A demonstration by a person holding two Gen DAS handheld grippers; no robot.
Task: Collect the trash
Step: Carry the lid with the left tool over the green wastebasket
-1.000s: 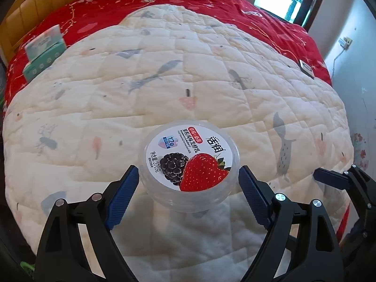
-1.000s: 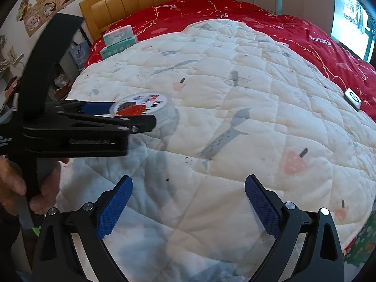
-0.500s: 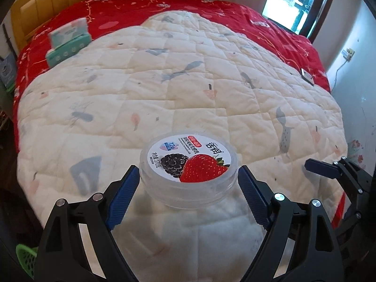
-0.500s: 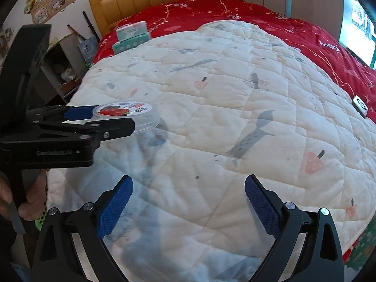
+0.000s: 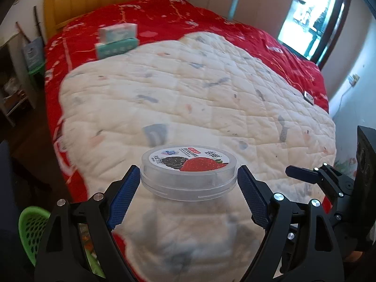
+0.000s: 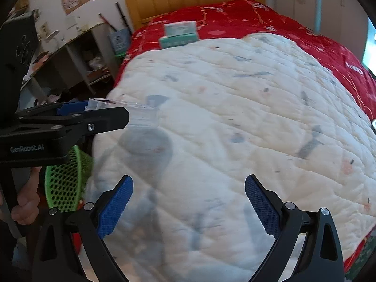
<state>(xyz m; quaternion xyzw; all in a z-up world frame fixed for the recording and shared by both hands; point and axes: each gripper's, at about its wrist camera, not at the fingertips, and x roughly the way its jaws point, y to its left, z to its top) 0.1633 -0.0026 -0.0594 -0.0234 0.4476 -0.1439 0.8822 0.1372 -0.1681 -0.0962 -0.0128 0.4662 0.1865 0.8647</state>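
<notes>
A clear plastic yogurt tub [image 5: 188, 176], its lid printed with a strawberry and a blackberry, is pinched between the blue-padded jaws of the left gripper [image 5: 188, 183] and is held in the air above the near edge of the bed. In the right wrist view the tub [image 6: 143, 115] is seen from the side, tilted slightly, with its shadow cast on the cream quilt [image 6: 235, 117] directly below it. The jaws of the right gripper [image 6: 189, 197] are spread wide with nothing between them, and the gripper is held over the quilt, to the right of the tub. A green perforated basket [image 6: 63, 176] is seen on the floor beside the bed, below the left gripper, which is gripped by the person's left hand [image 6: 25, 199]. A red bedspread [image 5: 164, 16] is laid under the quilt, and a teal tissue pack [image 5: 117, 41] is seen on it near the wooden headboard [image 5: 105, 0].
</notes>
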